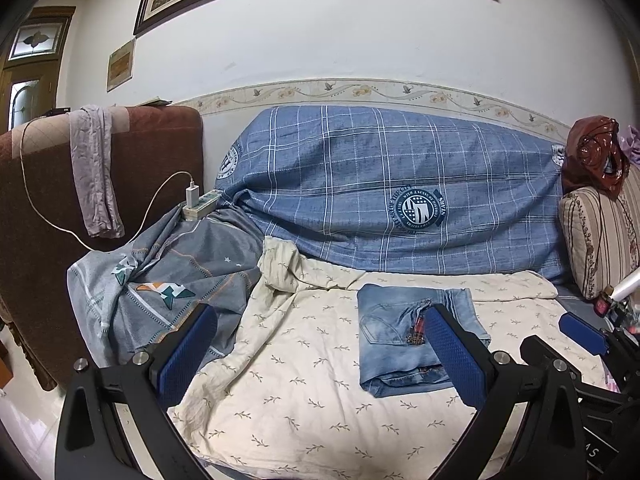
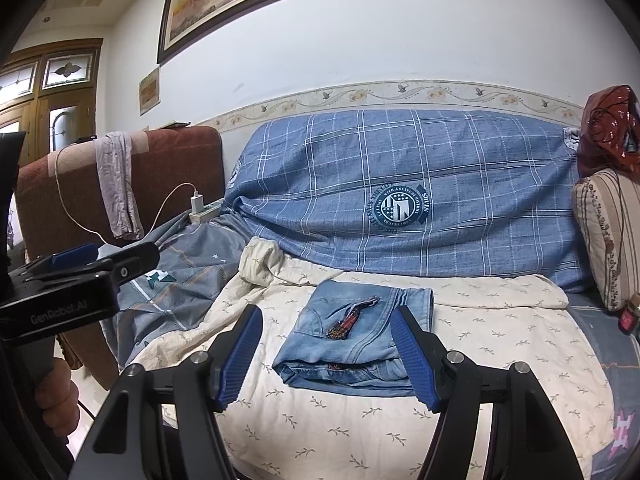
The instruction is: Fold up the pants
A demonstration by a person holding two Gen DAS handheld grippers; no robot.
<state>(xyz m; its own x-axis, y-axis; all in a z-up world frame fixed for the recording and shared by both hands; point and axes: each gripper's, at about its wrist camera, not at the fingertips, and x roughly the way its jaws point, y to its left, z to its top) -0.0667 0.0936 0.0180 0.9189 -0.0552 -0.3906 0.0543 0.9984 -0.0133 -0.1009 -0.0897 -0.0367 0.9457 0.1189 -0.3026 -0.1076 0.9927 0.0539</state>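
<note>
Already folded into a compact block, the jeans (image 2: 356, 336) lie on the cream sheet (image 2: 360, 432), long axis running away from the jaws. The right gripper (image 2: 328, 356) straddles them, nearer, jaws apart and empty; the left gripper (image 1: 320, 356), also apart, sits left of them.

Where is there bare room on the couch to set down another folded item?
Free: the cream sheet in front of the folded jeans, and the strip between the jeans and the striped cushion. Crowded: the left side, with the bunched grey quilt and the power strip.
</note>
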